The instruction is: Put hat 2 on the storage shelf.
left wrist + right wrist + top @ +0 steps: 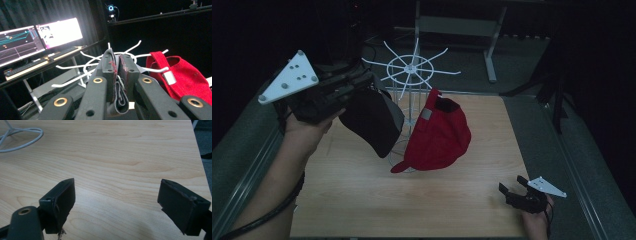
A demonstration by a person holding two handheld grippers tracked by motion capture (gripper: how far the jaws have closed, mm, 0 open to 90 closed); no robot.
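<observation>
Dark surroundings are enclosing a light wooden table (pixel 362 200), seen from the high view, with a white wire hat rack (pixel 412 67) standing toward the 12 o'clock side of its centre. I am holding my left gripper (pixel 362 82) raised above the table at about 10 o'clock from the rack's pole, and its jaws are pressing together on the back strap of a black cap (pixel 374 122), which is hanging down below them just beside the rack. In the left gripper view, the folded dark strap of that cap (pixel 117 97) is sitting clamped between my two fingers (pixel 108 75), with the rack's white prongs (pixel 75 66) spreading out right behind them. A red cap (pixel 437 137) is hanging on the rack at its 4 o'clock side, bill pointing down toward the table; in the left gripper view it is lying at 3 o'clock from my jaws. Two lit monitors (pixel 37 38) are glowing at 10 o'clock in that view. My right gripper (pixel 517 187) is resting low near the table's 4 o'clock corner, well apart from both caps. In the right gripper view its jaws are standing wide apart, holding nothing, over bare wood, with the rack's wire base ring (pixel 21 141) showing at 10 o'clock.
</observation>
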